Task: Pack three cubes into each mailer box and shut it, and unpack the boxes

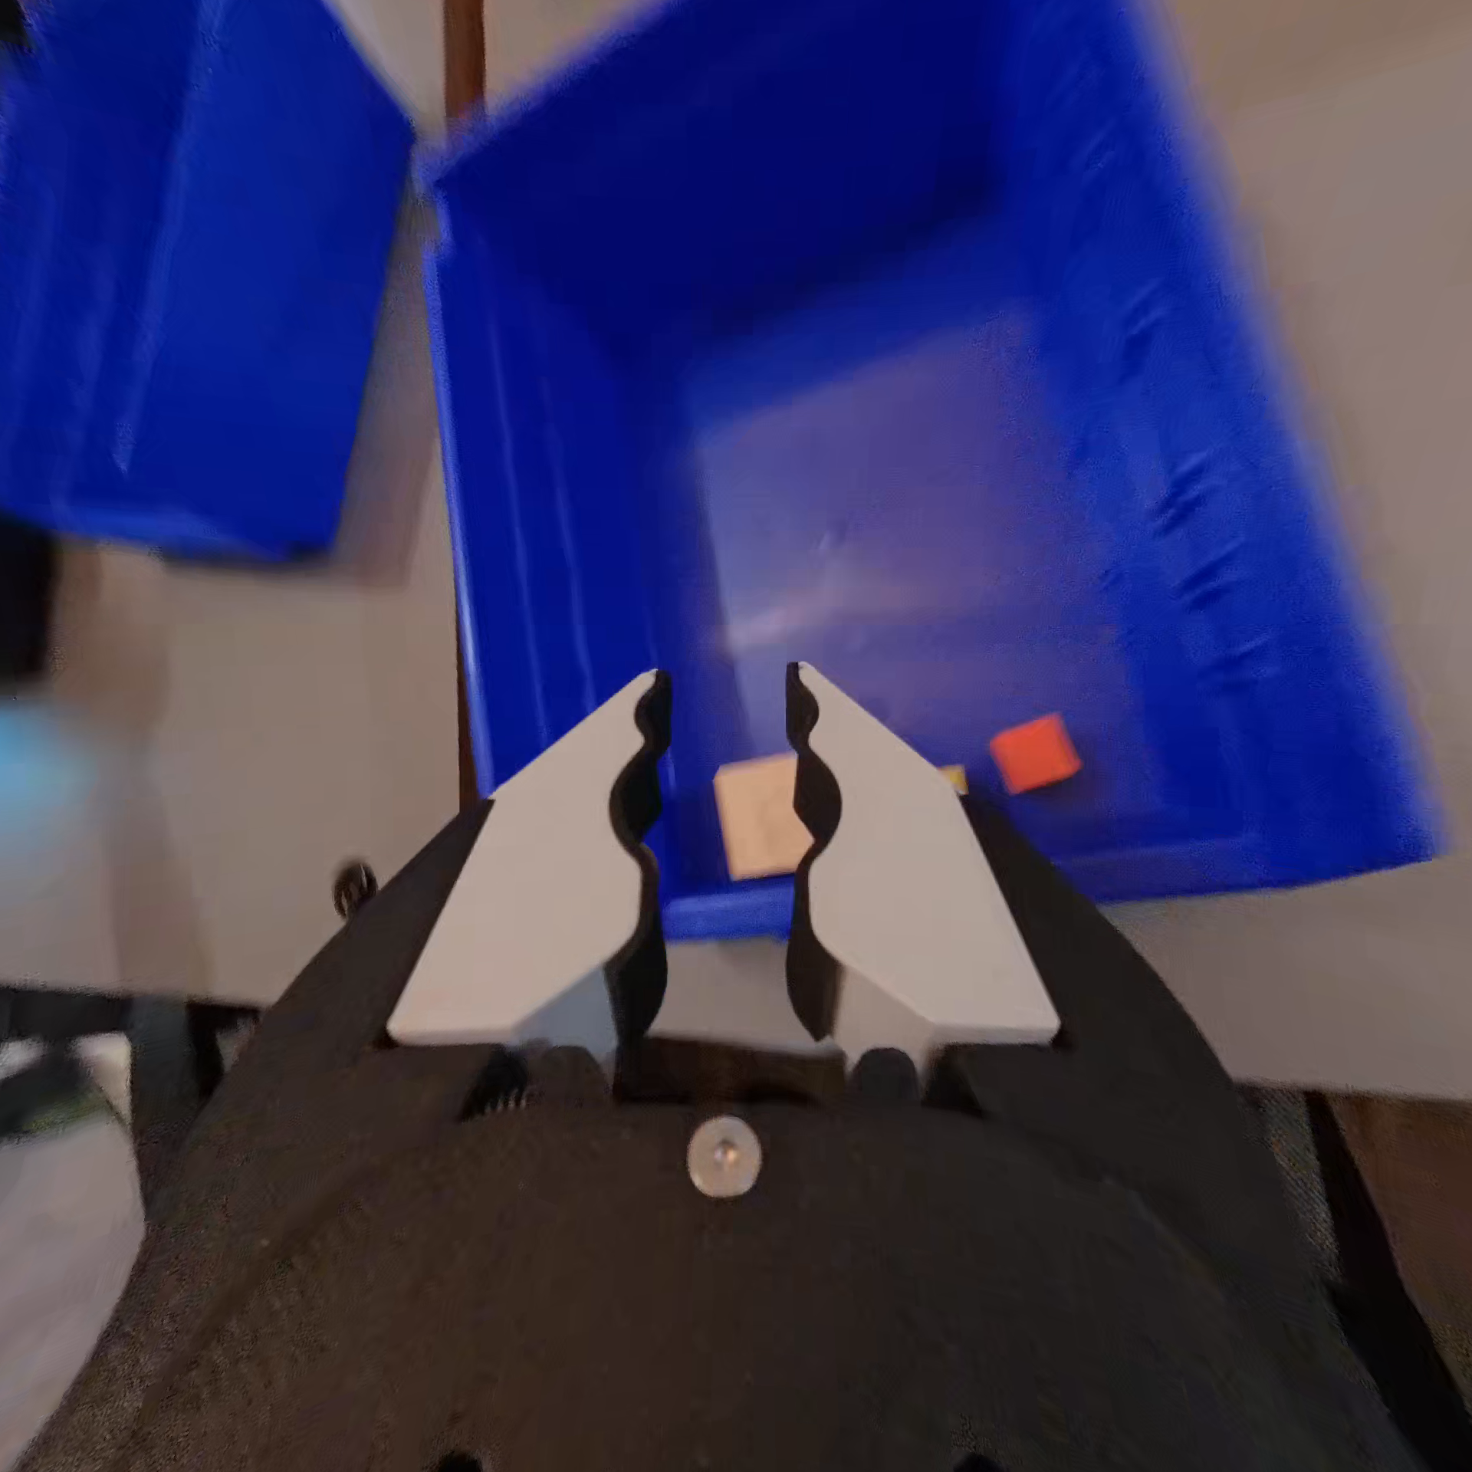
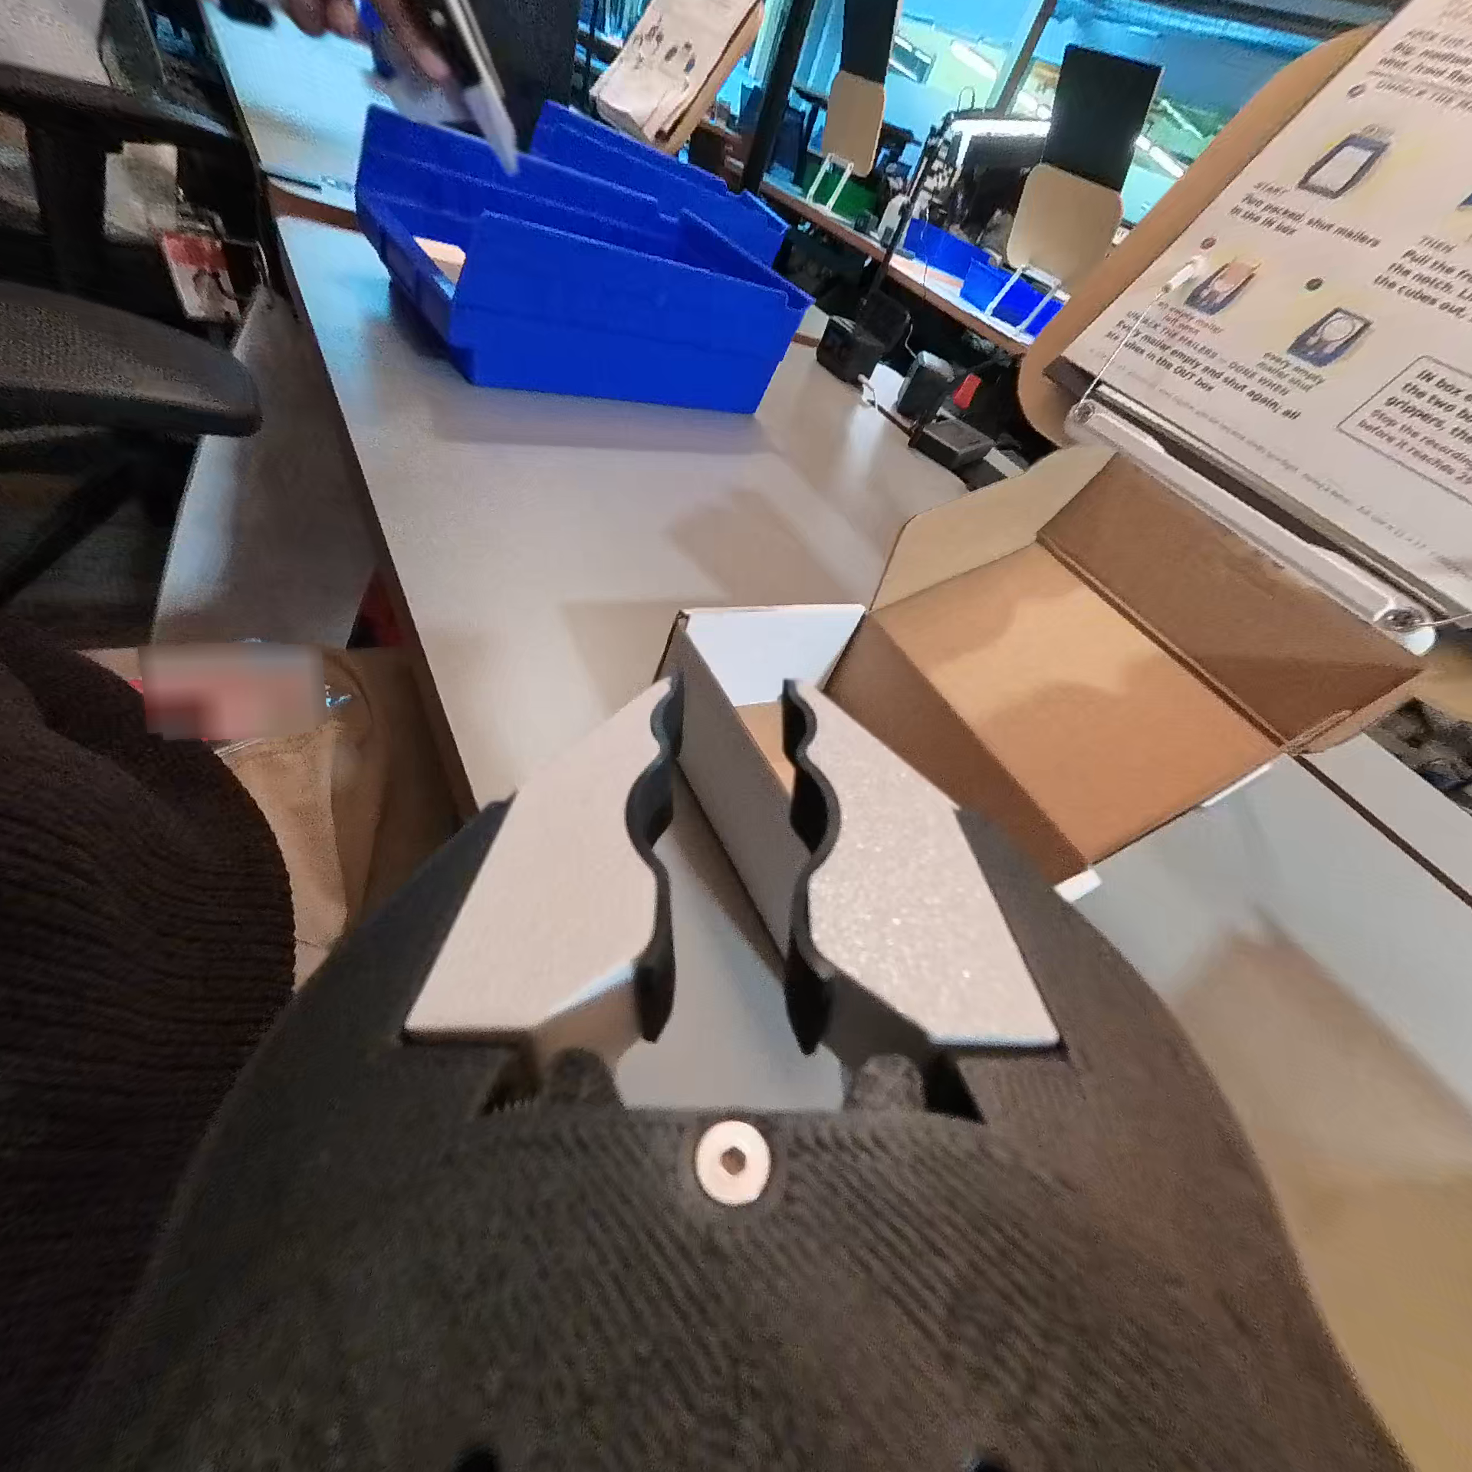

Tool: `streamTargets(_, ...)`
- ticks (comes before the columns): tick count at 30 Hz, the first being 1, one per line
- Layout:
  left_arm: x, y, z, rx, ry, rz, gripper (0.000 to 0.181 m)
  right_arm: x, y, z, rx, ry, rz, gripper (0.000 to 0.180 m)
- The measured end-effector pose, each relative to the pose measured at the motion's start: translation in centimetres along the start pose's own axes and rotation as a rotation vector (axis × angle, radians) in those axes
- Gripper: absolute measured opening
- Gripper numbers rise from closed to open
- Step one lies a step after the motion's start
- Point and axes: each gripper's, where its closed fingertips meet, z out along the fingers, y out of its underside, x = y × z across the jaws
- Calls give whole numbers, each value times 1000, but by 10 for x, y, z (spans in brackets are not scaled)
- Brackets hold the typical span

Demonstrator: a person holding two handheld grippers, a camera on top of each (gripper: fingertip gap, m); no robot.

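The left gripper's fingers point(image 1: 868, 804) hang apart and empty above the blue plastic bin point(image 1: 1242, 446), at whose lower edge a pale wooden cube point(image 1: 757, 824) and a red cube point(image 1: 1035, 753) lie, while the right gripper point(image 2: 733, 693), fingers apart, straddles the front wall of the open white-and-brown cardboard mailer box point(image 2: 1059, 701) at right of centre, so a blurred, hasty descent could, I judge, hit the bin's rim and miss the cube.

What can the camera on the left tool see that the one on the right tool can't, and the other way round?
Only the left wrist view shows inside the blue bin: a tan cube and a red cube on its floor, under the open left tool. Only the right wrist view shows the open mailer box, an instruction sheet and the right tool astride a box wall. Both show blue bins on the pale table.
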Motion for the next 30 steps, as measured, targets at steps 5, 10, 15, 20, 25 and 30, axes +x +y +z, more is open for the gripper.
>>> streamTargets(5, -11, 70, 25, -302, 227, -191, 39, -6, 1, 4, -5, -29, 34, 22)
streamTargets(10, 11, 66, 34, -334, 333, -179, 61, -1, 1, 2, 4, -15, 60, 20)
streamTargets(15, 16, 83, 40, -454, 298, -85, 66, -4, 0, 0, 3, -21, 46, 19)
streamTargets(20, 20, 69, 38, -369, 296, -49, 42, -10, 1, 1, -3, -34, 2, 19)
streamTargets(25, 16, -5, -9, -83, 245, -58, 42, -11, 1, 1, 0, -35, -1, 18)
streamTargets(30, 103, -84, -95, 147, 370, 197, 42, -12, 4, 4, -6, -52, 28, 17)
